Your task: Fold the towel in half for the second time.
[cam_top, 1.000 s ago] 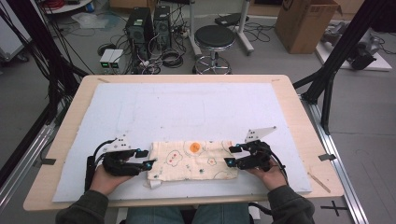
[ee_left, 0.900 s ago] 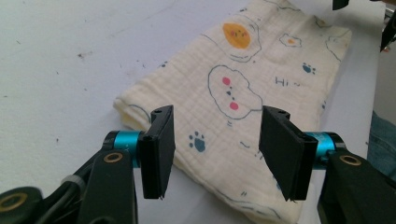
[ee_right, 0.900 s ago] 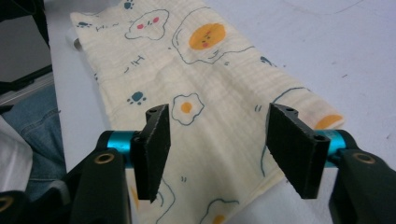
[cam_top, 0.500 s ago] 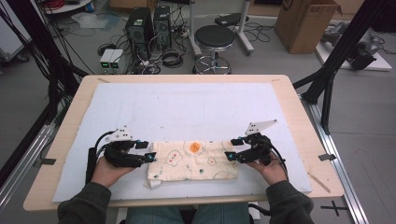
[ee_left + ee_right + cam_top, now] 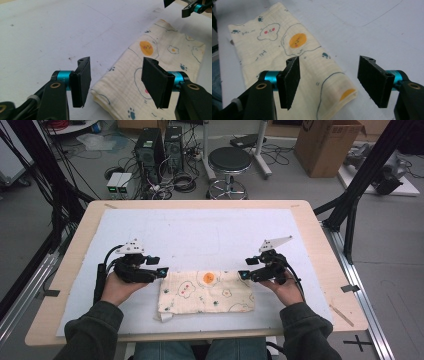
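A cream cloth [image 5: 206,292] printed with fried eggs and paw marks lies folded into a flat strip on the white mat [image 5: 200,235]. My left gripper [image 5: 161,271] hovers at its far left corner, open, with nothing held; its jaws have just been opening. In the left gripper view the cloth [image 5: 172,50] lies below and beyond the left gripper [image 5: 116,80]. My right gripper [image 5: 243,274] hovers at the far right corner, also open after just widening. The right gripper view shows the cloth's folded end [image 5: 277,42] under the right gripper [image 5: 328,80], untouched.
The wooden table [image 5: 320,235] shows round the mat. The cloth's near left corner [image 5: 165,316] is turned over. On the floor beyond the table stand a stool [image 5: 228,160], computer cases [image 5: 160,145] with cables, and a cardboard box [image 5: 327,145].
Both grippers have lifted off the cloth's ends and moved toward the far side of the table. Their jaws stand wider. The cloth stays flat where it was.
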`<action>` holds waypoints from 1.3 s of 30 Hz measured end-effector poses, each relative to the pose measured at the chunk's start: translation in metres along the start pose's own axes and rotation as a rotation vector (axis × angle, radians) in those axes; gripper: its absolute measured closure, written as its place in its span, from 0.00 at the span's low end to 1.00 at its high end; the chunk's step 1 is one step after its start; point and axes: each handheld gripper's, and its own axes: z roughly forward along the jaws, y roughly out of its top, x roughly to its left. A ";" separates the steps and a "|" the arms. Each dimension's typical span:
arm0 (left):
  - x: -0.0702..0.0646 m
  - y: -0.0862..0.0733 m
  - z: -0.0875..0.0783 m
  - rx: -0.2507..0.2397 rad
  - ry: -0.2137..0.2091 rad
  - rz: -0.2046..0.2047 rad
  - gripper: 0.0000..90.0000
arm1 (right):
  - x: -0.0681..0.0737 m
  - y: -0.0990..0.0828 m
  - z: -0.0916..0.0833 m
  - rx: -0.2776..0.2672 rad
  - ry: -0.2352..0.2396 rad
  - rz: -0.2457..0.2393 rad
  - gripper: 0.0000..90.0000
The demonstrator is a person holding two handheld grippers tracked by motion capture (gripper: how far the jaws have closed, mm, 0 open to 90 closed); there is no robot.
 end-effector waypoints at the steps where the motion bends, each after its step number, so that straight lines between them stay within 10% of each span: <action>1: 0.002 0.001 0.001 0.012 0.014 0.002 0.46 | -0.002 0.002 0.001 0.000 -0.009 0.000 0.38; 13: 0.015 -0.003 0.012 0.013 0.056 -0.051 0.49 | -0.020 0.005 0.009 0.018 -0.034 0.059 0.43; 39: 0.018 -0.014 0.049 0.182 0.037 -0.054 0.68 | -0.027 -0.027 0.015 0.084 0.011 0.104 0.62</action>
